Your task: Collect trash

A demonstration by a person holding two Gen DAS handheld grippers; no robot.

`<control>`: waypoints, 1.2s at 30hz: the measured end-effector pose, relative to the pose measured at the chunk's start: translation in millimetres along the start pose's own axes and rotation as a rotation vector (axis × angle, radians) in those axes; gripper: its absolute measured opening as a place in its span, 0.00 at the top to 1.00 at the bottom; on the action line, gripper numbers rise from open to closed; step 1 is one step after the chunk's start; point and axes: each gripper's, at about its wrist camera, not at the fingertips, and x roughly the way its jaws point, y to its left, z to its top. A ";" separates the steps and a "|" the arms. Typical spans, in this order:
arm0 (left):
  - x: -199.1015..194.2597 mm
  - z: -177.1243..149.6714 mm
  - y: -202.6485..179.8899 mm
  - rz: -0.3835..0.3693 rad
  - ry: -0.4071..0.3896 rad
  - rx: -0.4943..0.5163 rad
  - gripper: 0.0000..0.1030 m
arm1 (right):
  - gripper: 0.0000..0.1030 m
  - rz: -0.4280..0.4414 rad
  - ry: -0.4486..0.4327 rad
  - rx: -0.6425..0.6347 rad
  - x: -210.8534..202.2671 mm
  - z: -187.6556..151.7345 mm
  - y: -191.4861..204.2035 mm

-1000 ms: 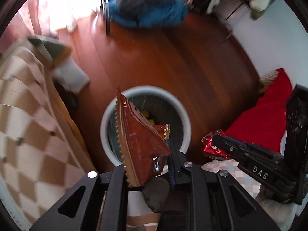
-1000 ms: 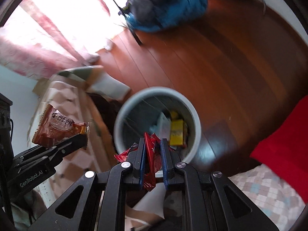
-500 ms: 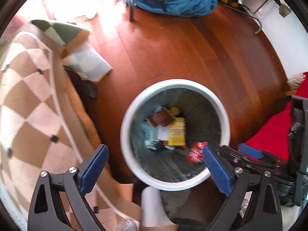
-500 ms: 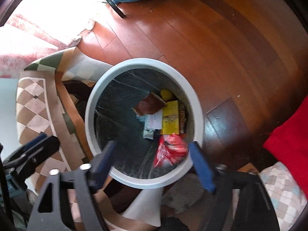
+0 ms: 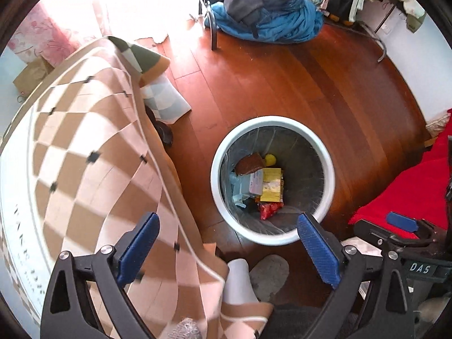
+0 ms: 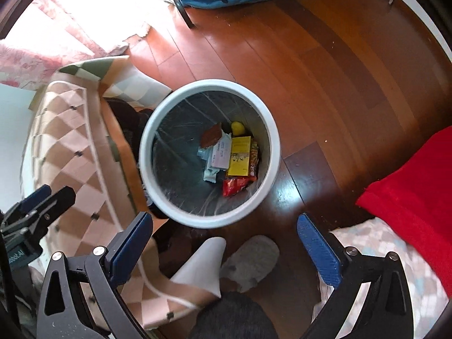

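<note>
Both grippers empty above the bin

Our left gripper (image 5: 227,244) stands wide with nothing between its blue pads; our right gripper (image 6: 224,244) is opening, also empty. Below, the round white-rimmed wastebasket (image 6: 269,130) holds a brown wrapper (image 6: 211,136) and a red wrapper (image 6: 234,185) at its bottom.

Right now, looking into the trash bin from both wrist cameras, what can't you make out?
- Print on the yellow box and white label: too small, both views.
- Whatever lies under the red wrapper and brown wrapper: covered by the pile.
- Bin outside wall: hidden by its own rim.
- Floor under the checkered blanket: covered, left wrist view.
</note>
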 end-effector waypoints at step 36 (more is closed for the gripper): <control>-300.0 -124.2 13.4 -0.301 -0.259 0.052 0.03 | 0.00 0.283 -0.290 -0.217 -323.1 -178.0 96.8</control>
